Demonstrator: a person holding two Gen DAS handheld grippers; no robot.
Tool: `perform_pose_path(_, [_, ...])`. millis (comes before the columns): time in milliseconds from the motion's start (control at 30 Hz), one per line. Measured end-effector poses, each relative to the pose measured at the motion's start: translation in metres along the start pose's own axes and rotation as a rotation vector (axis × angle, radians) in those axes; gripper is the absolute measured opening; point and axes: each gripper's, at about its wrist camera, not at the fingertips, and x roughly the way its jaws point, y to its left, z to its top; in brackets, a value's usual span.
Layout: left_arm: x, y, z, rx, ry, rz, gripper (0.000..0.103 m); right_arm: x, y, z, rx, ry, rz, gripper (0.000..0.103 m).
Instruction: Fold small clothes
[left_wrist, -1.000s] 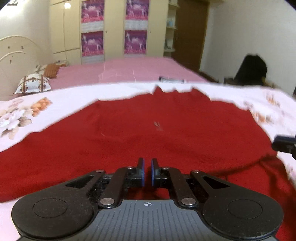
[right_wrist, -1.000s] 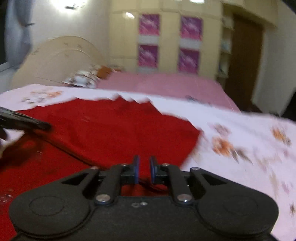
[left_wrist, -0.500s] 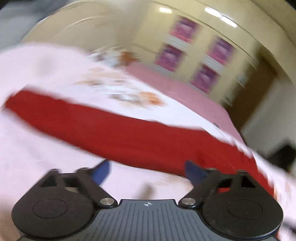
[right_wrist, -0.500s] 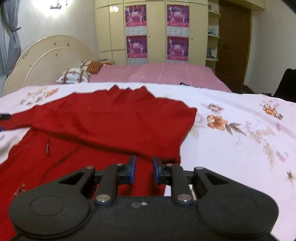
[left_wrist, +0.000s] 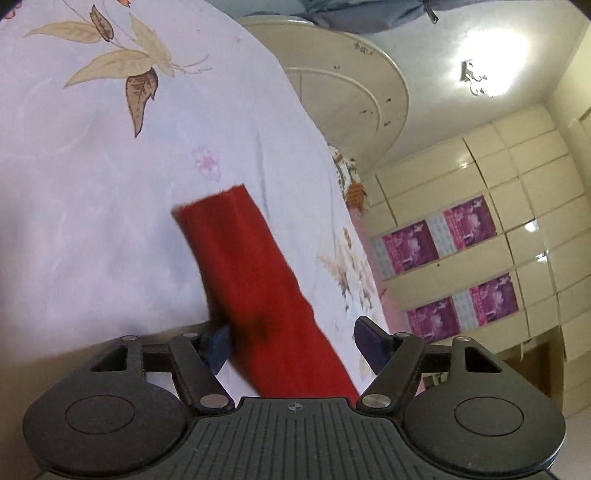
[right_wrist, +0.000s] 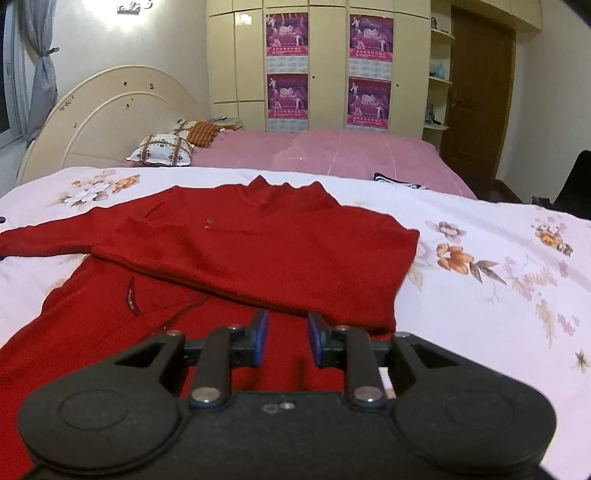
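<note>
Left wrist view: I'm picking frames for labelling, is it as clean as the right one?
Left wrist view: rolled sideways, red sleeve edges smeared, wall lamp glaring. Right wrist view: level, sharp on the red sweater, only fisheye bending.

Red sweater (right_wrist: 258, 243) at centre frame on a white bedsheet (right_wrist: 491, 280) printed with orange and brown flowers; plain pink bedspread (right_wrist: 351, 151) behind; cream wardrobe (right_wrist: 328, 62) at upper centre bearing purple posters (right_wrist: 287, 35); blue-padded black right gripper (right_wrist: 284, 338) at bottom.
</note>
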Motion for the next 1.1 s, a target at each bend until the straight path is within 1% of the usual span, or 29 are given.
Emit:
perform_pose_path(33, [0.004,0.000,0.001,0.002,0.000,0.004,0.066,0.000,0.000,0.001,0.000,-0.003,0.001,0.024])
perform_pose_path(67, [0.006,0.001,0.002,0.005,-0.003,0.015,0.058,0.001,0.000,0.002,-0.002,-0.004,-0.001,0.025])
perform_pose_path(100, [0.008,0.003,0.003,0.014,-0.003,0.026,0.043,0.002,0.000,0.003,-0.003,-0.003,-0.005,0.025])
perform_pose_path(133, [0.011,0.002,0.003,0.054,0.008,0.064,0.034,0.003,-0.001,0.003,0.000,-0.002,-0.006,0.025])
perform_pose_path(167, [0.018,0.001,0.008,0.096,0.017,0.105,0.013,0.004,-0.002,0.003,0.008,-0.001,-0.006,0.025])
perform_pose_path(200, [0.021,0.000,0.012,0.133,0.024,0.147,0.007,0.006,-0.005,0.003,0.020,0.003,-0.007,0.025])
perform_pose_path(233, [0.019,-0.001,0.012,0.157,0.023,0.145,0.006,0.008,-0.006,0.002,0.030,0.007,-0.010,0.025])
perform_pose_path(267, [0.019,-0.011,0.011,0.215,0.018,0.160,0.005,0.009,-0.007,0.002,0.041,0.010,-0.012,0.025])
perform_pose_path(300, [0.017,-0.028,0.004,0.302,0.015,0.163,0.005,0.009,-0.009,0.002,0.053,0.010,-0.011,0.025])
perform_pose_path(333, [0.014,-0.044,-0.003,0.370,0.017,0.138,0.005,0.010,-0.011,0.001,0.066,0.010,-0.010,0.025])
perform_pose_path(367, [0.012,-0.070,-0.019,0.472,0.038,0.093,0.005,0.010,-0.013,0.000,0.080,0.009,-0.012,0.025])
perform_pose_path(400, [0.011,-0.091,-0.035,0.556,0.055,0.068,0.005,0.011,-0.015,0.000,0.093,0.008,-0.014,0.025])
perform_pose_path(433, [0.010,-0.115,-0.057,0.647,0.072,0.037,0.005,0.011,-0.016,-0.001,0.104,0.007,-0.018,0.025])
perform_pose_path(467, [0.010,-0.142,-0.087,0.745,0.103,-0.003,0.005,0.011,-0.017,-0.001,0.118,0.006,-0.022,0.025])
perform_pose_path(500, [0.011,-0.160,-0.111,0.818,0.125,-0.029,0.005,0.011,-0.019,-0.001,0.133,0.003,-0.027,0.025])
perform_pose_path(533, [0.013,-0.182,-0.146,0.900,0.155,-0.061,0.005,0.011,-0.020,-0.001,0.144,0.000,-0.032,0.025])
perform_pose_path(600, [0.021,-0.214,-0.204,1.000,0.225,-0.113,0.005,0.009,-0.023,-0.001,0.167,-0.003,-0.040,0.025])
perform_pose_path(667, [0.029,-0.235,-0.259,1.084,0.280,-0.156,0.005,0.006,-0.028,-0.001,0.182,-0.009,-0.048,0.025])
perform_pose_path(700, [0.036,-0.244,-0.288,1.115,0.324,-0.172,0.005,0.004,-0.032,-0.001,0.191,-0.011,-0.055,0.025])
perform_pose_path(767, [0.046,-0.255,-0.339,1.184,0.397,-0.178,0.005,0.000,-0.041,-0.001,0.229,-0.013,-0.062,0.025])
perform_pose_path(833, [0.055,-0.257,-0.378,1.246,0.465,-0.168,0.005,-0.004,-0.053,-0.003,0.289,-0.015,-0.060,0.026])
perform_pose_path(867, [0.051,-0.257,-0.390,1.276,0.446,-0.167,0.006,-0.005,-0.058,-0.004,0.316,-0.012,-0.053,0.029])
perform_pose_path(900, [0.042,-0.259,-0.399,1.306,0.411,-0.166,0.006,-0.004,-0.064,-0.005,0.344,-0.009,-0.037,0.031])
perform_pose_path(933, [0.035,-0.259,-0.398,1.328,0.411,-0.167,0.008,-0.003,-0.067,-0.006,0.368,-0.008,-0.020,0.032])
perform_pose_path(967, [0.028,-0.260,-0.391,1.315,0.425,-0.191,0.027,-0.002,-0.070,-0.006,0.400,-0.009,0.006,0.036])
perform_pose_path(1000, [0.020,-0.261,-0.382,1.284,0.426,-0.218,0.051,0.000,-0.072,-0.005,0.428,-0.015,0.036,0.041])
perform_pose_path(1033, [0.005,-0.258,-0.369,1.248,0.392,-0.235,0.058,0.004,-0.072,-0.004,0.462,-0.022,0.078,0.042])
perform_pose_path(1067, [-0.004,-0.252,-0.355,1.237,0.359,-0.230,0.059,0.009,-0.072,-0.003,0.492,-0.025,0.114,0.042])
perform_pose_path(1100, [-0.013,-0.246,-0.341,1.237,0.334,-0.213,0.059,0.017,-0.070,-0.001,0.529,-0.025,0.169,0.042])
